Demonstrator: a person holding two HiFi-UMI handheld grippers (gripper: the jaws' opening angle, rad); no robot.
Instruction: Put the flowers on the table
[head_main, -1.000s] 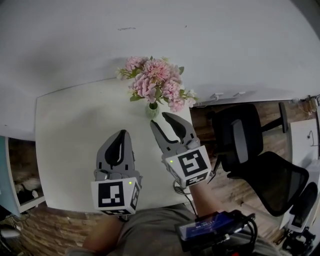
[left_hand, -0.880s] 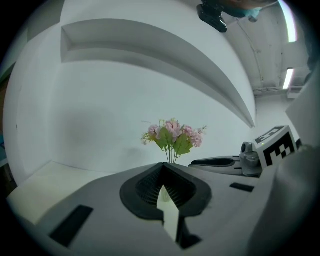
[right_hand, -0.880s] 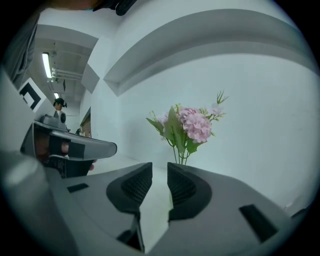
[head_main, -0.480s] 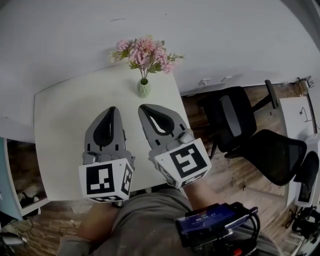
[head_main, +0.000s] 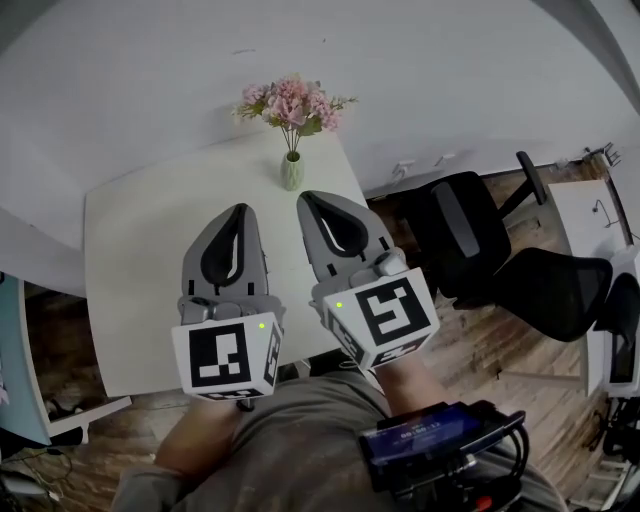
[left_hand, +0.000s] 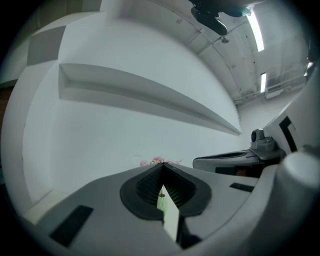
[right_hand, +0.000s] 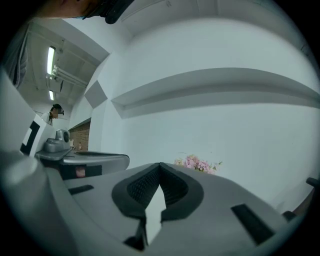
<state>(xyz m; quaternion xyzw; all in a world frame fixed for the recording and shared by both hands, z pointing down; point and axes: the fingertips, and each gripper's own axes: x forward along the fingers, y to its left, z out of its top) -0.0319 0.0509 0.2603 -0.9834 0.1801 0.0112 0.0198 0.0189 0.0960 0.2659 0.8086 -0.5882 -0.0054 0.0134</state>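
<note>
The flowers, in a green vase, are set at the table's far edge (placement judged done). Left gripper and right gripper, over the table's middle, are closed and empty; only withdrawal is called for.

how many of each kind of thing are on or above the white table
vase: 1
flower bunch: 1
grippers: 2, the left gripper and the right gripper
total: 4

No legible text; only coded squares on left tongs, right tongs.
</note>
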